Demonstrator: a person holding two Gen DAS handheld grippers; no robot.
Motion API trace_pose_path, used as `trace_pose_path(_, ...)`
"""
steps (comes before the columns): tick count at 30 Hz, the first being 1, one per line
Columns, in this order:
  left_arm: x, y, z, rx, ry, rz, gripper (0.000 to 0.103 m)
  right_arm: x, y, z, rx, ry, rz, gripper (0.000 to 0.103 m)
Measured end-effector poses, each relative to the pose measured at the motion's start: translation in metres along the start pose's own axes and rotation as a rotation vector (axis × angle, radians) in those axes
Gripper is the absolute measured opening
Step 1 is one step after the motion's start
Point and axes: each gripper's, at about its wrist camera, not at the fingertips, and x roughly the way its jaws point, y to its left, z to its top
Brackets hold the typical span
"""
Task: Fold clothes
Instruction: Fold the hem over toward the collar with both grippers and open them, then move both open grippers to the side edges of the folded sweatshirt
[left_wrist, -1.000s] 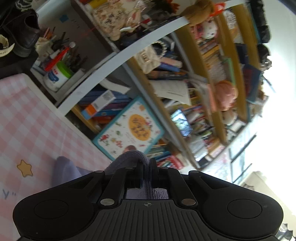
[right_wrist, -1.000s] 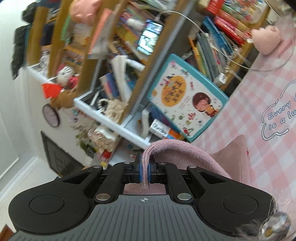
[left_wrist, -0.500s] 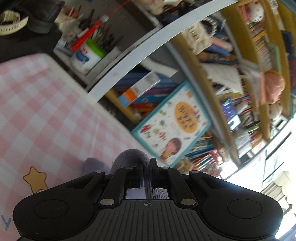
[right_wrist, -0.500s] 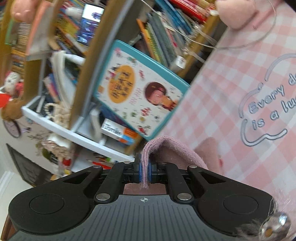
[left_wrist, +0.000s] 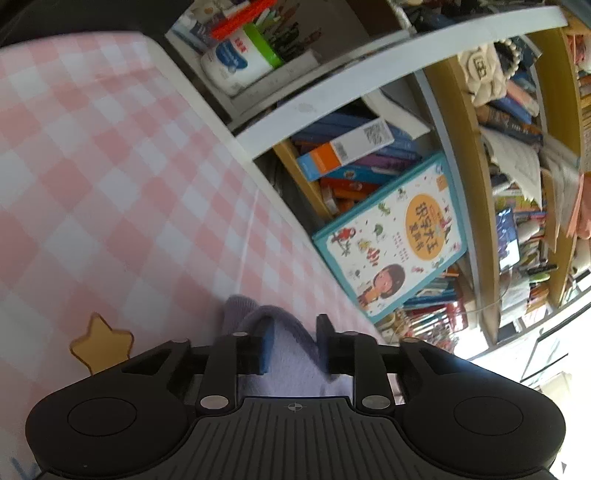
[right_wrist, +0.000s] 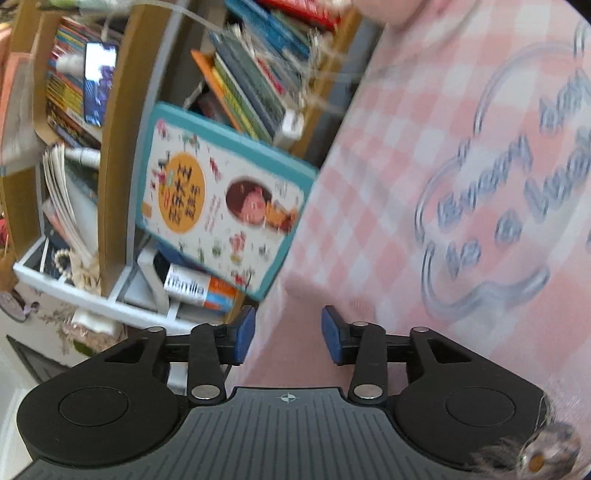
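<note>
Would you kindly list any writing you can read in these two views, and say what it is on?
"Every" and "is a", then blurred letters: checked cloth, inside the printed outline.
White box under the shelf: a blurred brand I cannot read.
Picture book: Chinese characters in an orange circle, too blurred.
White tub: label unreadable.

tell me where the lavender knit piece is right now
In the left wrist view the lavender knit piece lies on the pink checked cloth, between the open left gripper's fingers, right of the yellow star print.
</note>
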Motion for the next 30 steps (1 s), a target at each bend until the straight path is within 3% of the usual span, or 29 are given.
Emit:
trace_pose_path(3, -0.017, -0.008, 0.011, 0.065, -0.085, 0.047, 0.056, -0.005, 0.013, 0.003, -0.144, -0.016, -0.069, 0.045)
trace_pose_path(6, -0.027, -0.022, 0.015, 0.218, -0.126, 0.098, 0.055, -0.009, 0.027, 0.005, -0.301, -0.024, -0.145, 0.045)
trace_pose_path(9, -0.021, -0.04, 0.007, 0.404, -0.079, 0.118, 0.055, -0.009, 0.041, 0.002, -0.477, -0.017, -0.219, 0.045)
trace_pose_path(11, -0.01, -0.055, -0.005, 0.559, -0.04, 0.156, 0.054, 0.002, 0.051, -0.011, -0.647, 0.029, -0.266, 0.045)
trace_pose_path(13, 0.003, -0.064, -0.015, 0.652, -0.01, 0.193, 0.054, 0.015, 0.06, -0.023, -0.766, 0.07, -0.307, 0.044)
trace_pose_path(14, 0.009, -0.065, -0.017, 0.667, 0.003, 0.206, 0.051, 0.022, 0.062, -0.028, -0.808, 0.085, -0.33, 0.044)
trace_pose_path(16, 0.023, -0.065, -0.019, 0.671, 0.034, 0.229, 0.028, 0.034, 0.065, -0.037, -0.876, 0.112, -0.372, 0.041)
trace_pose_path(17, 0.029, -0.062, -0.018, 0.655, 0.047, 0.256, 0.021, 0.039, 0.064, -0.039, -0.889, 0.121, -0.386, 0.037)
trace_pose_path(18, 0.034, -0.06, -0.017, 0.639, 0.059, 0.283, 0.005, 0.041, 0.063, -0.039, -0.885, 0.13, -0.384, 0.026)
trace_pose_path(19, 0.035, -0.057, -0.015, 0.621, 0.066, 0.299, 0.005, 0.042, 0.062, -0.038, -0.874, 0.139, -0.375, 0.012)
trace_pose_path(20, 0.031, -0.055, -0.016, 0.596, 0.058, 0.291, 0.005, 0.039, 0.062, -0.037, -0.86, 0.127, -0.37, 0.006)
trace_pose_path(24, 0.0, -0.063, -0.021, 0.563, 0.007, 0.184, 0.005, 0.008, 0.072, -0.033, -0.801, 0.075, -0.269, 0.005)
trace_pose_path(26, 0.001, -0.06, -0.021, 0.558, 0.018, 0.198, 0.005, 0.0, 0.074, -0.032, -0.788, 0.067, -0.258, 0.005)
trace_pose_path(30, 0.02, -0.044, -0.022, 0.545, 0.064, 0.261, 0.006, 0.019, 0.062, -0.037, -0.832, 0.125, -0.345, 0.005)
